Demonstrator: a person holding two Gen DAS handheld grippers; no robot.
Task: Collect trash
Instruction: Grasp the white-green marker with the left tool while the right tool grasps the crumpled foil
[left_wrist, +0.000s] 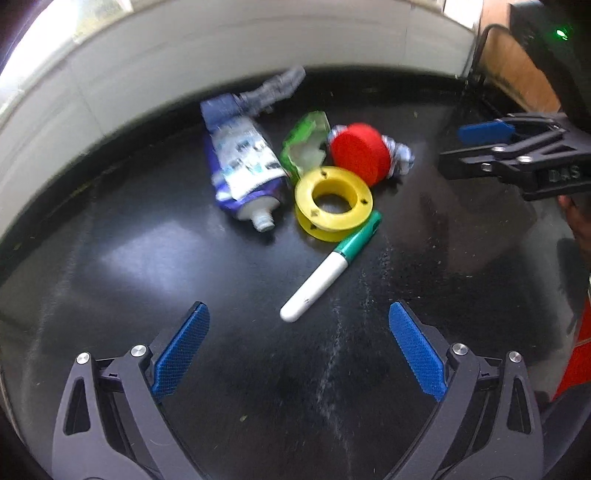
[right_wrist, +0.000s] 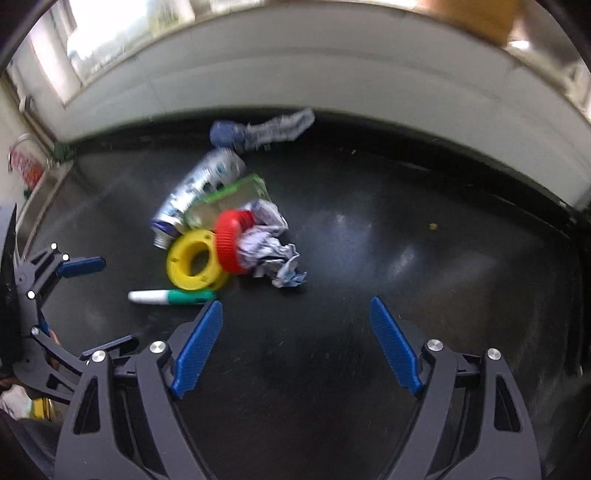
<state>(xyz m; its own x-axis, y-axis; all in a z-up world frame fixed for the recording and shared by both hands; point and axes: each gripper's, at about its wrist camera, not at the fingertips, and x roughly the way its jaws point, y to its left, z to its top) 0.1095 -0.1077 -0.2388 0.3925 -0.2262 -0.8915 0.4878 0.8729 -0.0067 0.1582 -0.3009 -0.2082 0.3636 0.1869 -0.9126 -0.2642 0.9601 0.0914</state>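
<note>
A pile of trash lies on a black counter (left_wrist: 147, 266): a squeezed toothpaste tube (left_wrist: 243, 170) (right_wrist: 199, 188), a green plastic wrapper (left_wrist: 306, 144) (right_wrist: 236, 195), a red cap (left_wrist: 360, 151) (right_wrist: 231, 242), a yellow spool (left_wrist: 332, 203) (right_wrist: 195, 264), crumpled paper (left_wrist: 400, 157) (right_wrist: 273, 254), a white and green marker (left_wrist: 328, 269) (right_wrist: 170, 296) and a blue-grey wrapper (left_wrist: 273, 88) (right_wrist: 266, 131). My left gripper (left_wrist: 299, 314) is open and empty, just short of the marker's white end. My right gripper (right_wrist: 297, 306) is open and empty, near the crumpled paper; it also shows in the left wrist view (left_wrist: 517, 155).
A white wall (left_wrist: 221, 55) runs along the counter's far edge. A black device with a green light (left_wrist: 561, 33) and a cable (left_wrist: 476, 62) stand at the far right. Something red (left_wrist: 576, 354) lies past the right edge. The left gripper appears in the right wrist view (right_wrist: 79, 266).
</note>
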